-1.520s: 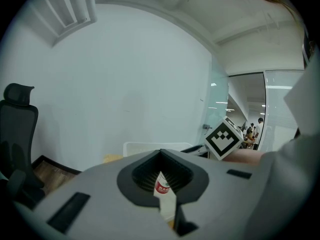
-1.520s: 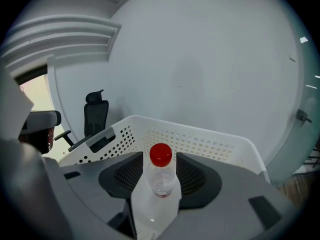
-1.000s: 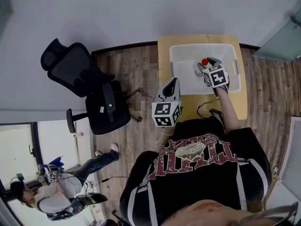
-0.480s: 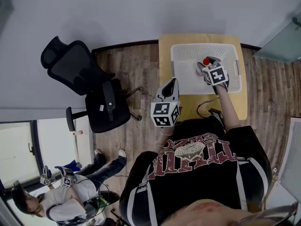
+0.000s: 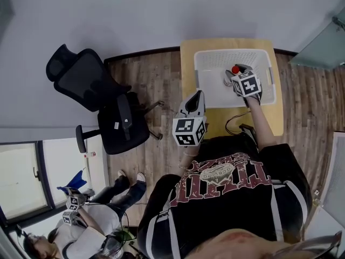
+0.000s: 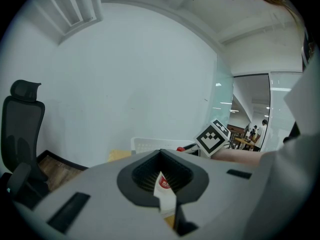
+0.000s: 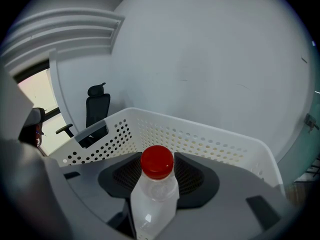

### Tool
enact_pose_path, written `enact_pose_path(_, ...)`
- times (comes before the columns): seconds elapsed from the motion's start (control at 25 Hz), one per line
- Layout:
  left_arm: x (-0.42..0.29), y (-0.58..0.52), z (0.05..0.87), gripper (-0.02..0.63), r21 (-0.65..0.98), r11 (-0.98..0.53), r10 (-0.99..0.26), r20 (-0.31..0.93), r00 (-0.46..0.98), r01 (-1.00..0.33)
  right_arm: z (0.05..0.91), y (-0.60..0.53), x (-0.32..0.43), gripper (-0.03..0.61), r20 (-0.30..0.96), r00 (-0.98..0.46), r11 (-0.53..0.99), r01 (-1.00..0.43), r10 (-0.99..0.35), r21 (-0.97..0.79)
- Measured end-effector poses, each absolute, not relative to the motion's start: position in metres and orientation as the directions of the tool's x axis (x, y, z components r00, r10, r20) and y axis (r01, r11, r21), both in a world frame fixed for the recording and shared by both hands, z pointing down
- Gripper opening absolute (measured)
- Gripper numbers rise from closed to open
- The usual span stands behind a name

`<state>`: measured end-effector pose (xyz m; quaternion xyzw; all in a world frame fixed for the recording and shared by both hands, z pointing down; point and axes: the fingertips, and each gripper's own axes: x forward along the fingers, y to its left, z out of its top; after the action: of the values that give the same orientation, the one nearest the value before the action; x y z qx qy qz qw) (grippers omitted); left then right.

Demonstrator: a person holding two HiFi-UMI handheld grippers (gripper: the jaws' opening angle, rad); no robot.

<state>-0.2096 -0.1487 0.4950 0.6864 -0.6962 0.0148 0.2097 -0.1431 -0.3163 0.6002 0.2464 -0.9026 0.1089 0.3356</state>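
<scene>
Broadly, we see brown wooden plank floor [image 5: 156,85] open on the left, where a black swivel office chair [image 5: 91,85] stands well apart from the pale wooden desk [image 5: 188,58] by the wall. A white perforated plastic basket [image 5: 269,77] fills most of the desk, leaving bare strips along its left and near edges. Our right hand-held gripper [image 5: 233,75] hangs over the basket's inside, jaws clamped on a clear plastic bottle with a red cap [image 7: 155,194]. Our left hand-held gripper [image 5: 197,97], at the desk's near left edge, pinches a small white sachet with red print [image 6: 164,190].
</scene>
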Motion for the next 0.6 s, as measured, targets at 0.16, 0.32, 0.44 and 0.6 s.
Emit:
enact_pose_path(0.16,-0.207,-0.148,0.495,0.048,0.270,0.052,-0.950,0.310,0.036,-0.962,0.597,-0.315,-0.142,0.206,0.652,-0.661,0.861,-0.507,-0.371,-0.025)
enact_pose_path(0.32,-0.205,-0.148,0.495,0.048,0.271,0.042,-0.950,0.308,0.045,-0.962,0.593,-0.313,-0.140,0.202,0.643,-0.668,0.865,-0.502,-0.374,-0.018)
enact_pose_path(0.44,-0.205,-0.149,0.496,0.048,0.273,0.034,-0.951,0.305,0.053,-0.961,0.590,-0.311,-0.138,0.199,0.637,-0.672,0.866,-0.500,-0.377,-0.016)
enact_pose_path(0.6,-0.200,-0.151,0.496,0.048,0.271,0.018,-0.951,0.303,0.067,-0.962,0.582,-0.308,-0.136,0.198,0.623,-0.685,0.868,-0.496,-0.378,-0.018)
